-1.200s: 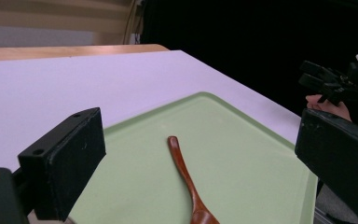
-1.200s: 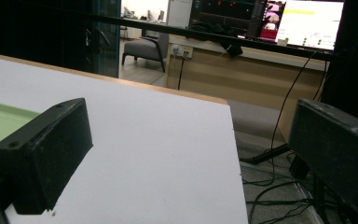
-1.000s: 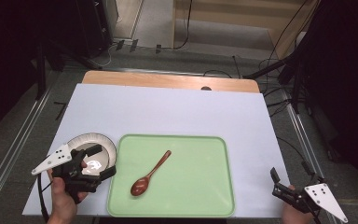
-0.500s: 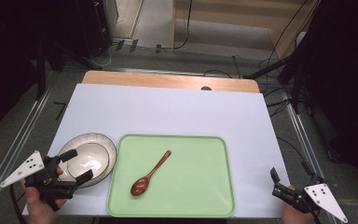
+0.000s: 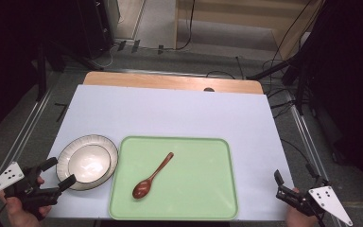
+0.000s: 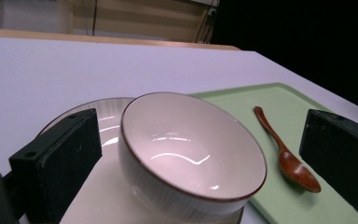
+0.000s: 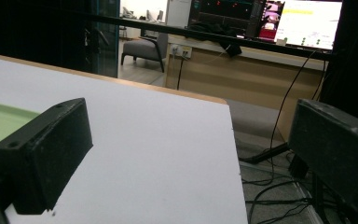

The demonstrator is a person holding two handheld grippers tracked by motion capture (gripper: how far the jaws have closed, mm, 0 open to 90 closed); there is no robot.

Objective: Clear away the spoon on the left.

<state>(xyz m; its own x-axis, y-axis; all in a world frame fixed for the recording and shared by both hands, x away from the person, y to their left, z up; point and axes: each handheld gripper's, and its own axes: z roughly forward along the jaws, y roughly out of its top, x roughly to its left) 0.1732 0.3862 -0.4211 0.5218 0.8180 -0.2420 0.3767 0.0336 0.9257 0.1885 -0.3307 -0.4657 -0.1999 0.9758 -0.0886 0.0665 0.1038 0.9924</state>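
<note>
A white bowl [image 5: 90,163] [image 6: 191,149] with a brown rim sits upright on a ribbed plate [image 5: 87,138] [image 6: 102,116], just left of a green tray [image 5: 194,189]. On the tray lies a brown wooden spoon [image 5: 153,176] [image 6: 284,154], its bowl end toward me. My left gripper [image 5: 61,171] is held at the table's near-left corner, open, with its jaws apart from the bowl and nothing between them. My right gripper [image 5: 279,185] [image 7: 193,140] is open over the near-right corner, empty.
The white table [image 5: 179,116] stretches bare beyond the tray to a wooden strip [image 5: 170,82] at the far edge. Cables and stands lie on the floor past the right edge [image 7: 279,154]. A sliver of the tray [image 7: 0,123] shows beside my right gripper's left jaw.
My left gripper has drawn back from over the bowl toward the near-left corner, leaving the bowl on the plate. The right gripper has not moved.
</note>
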